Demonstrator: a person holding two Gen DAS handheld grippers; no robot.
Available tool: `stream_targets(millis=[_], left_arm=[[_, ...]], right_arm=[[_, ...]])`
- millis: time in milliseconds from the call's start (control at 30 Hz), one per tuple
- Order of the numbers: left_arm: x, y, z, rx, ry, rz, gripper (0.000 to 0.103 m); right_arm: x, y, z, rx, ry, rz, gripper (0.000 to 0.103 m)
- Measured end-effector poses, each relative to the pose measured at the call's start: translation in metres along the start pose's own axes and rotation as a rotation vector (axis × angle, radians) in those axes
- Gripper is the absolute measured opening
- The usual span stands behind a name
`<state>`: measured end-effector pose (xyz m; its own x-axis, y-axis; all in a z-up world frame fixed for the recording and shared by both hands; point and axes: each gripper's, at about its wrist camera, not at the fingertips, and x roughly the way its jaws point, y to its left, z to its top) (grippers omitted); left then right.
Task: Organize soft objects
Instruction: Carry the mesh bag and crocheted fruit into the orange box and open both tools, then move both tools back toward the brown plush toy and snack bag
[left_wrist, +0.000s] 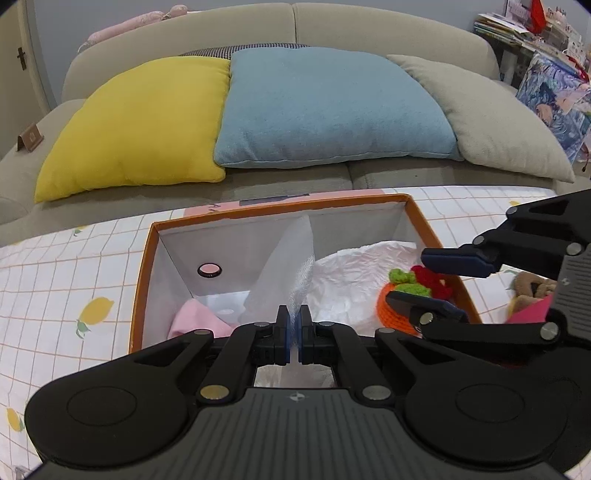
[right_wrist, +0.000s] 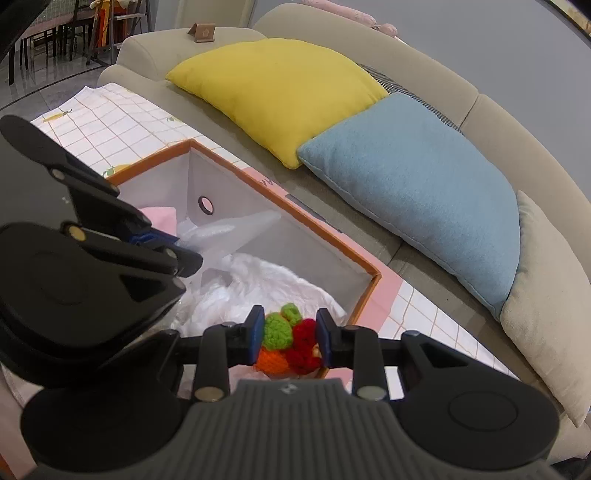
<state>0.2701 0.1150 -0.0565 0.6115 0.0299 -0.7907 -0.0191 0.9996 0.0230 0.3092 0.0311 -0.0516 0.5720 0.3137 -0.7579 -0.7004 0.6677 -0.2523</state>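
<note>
1. The left gripper (left_wrist: 294, 325) is pinched fully shut on a strip of clear bubble wrap (left_wrist: 291, 254) that rises from between its blue pads up over the middle of the box (left_wrist: 142, 280).
2. The right gripper (right_wrist: 290, 334) has its jaws narrowed around a crochet toy (right_wrist: 286, 343); the green and red knit parts sit between the blue pads, and both pads appear to press on the yarn.
3. In the left wrist view the toy (left_wrist: 410, 291) lies at the right end of the box, on crumpled white paper (left_wrist: 354, 266), with the right gripper (left_wrist: 424, 280) straddling it from the right.
4. The box is open, with an orange rim and white inner walls; a round hole (left_wrist: 209, 270) shows in its far wall.
5. A pink cloth (left_wrist: 195, 319) lies in the left part of the box, just beside the bubble wrap.
6. The box stands on a checked cloth (left_wrist: 66, 266) printed with lemons.
7. A brown plush (left_wrist: 532, 290) lies on that cloth outside the box, to the right, partly hidden by the right gripper.
8. Behind the cloth, a beige sofa (left_wrist: 184, 33) holds a yellow pillow (left_wrist: 140, 125), a blue pillow (left_wrist: 325, 107) and a grey pillow (left_wrist: 495, 114) side by side.
</note>
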Motion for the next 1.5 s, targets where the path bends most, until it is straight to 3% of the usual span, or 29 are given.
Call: stream_targets(millis=[167,300,500,667,800,867,1200,1500], left_arm=[[0.008,-0.002,0.003,0.029,0.010,0.026,0.008],[0.005,-0.004,0.002,0.049,-0.003,0.034,0.020],[-0.014,-0.006,0.004,0.026,-0.045,0.023,0.047],[-0.036,-0.012,0.006,0.049,-0.104,0.046,0.055],[-0.053,-0.015,0.000,0.041,-0.143,0.055,0.068],[-0.060,-0.016,-0.006,0.031,-0.152,0.055,0.069],[-0.098,-0.032,-0.045,-0.032,-0.201,0.016,0.070],[-0.135,-0.052,-0.083,-0.104,-0.263,-0.067,0.070]], right_arm=[[0.005,0.002,-0.001,-0.024,0.001,-0.014,0.030],[0.005,-0.001,-0.004,-0.002,0.002,0.004,0.032],[-0.006,-0.011,-0.006,0.056,-0.009,0.049,0.042],[-0.026,-0.012,-0.009,0.063,-0.052,0.057,0.053],[-0.047,-0.008,-0.016,0.069,-0.093,0.031,0.065],[-0.056,-0.005,-0.022,0.070,-0.106,0.004,0.071],[-0.102,0.008,-0.059,0.072,-0.159,-0.109,0.078],[-0.155,0.008,-0.112,0.262,-0.215,-0.192,0.080]])
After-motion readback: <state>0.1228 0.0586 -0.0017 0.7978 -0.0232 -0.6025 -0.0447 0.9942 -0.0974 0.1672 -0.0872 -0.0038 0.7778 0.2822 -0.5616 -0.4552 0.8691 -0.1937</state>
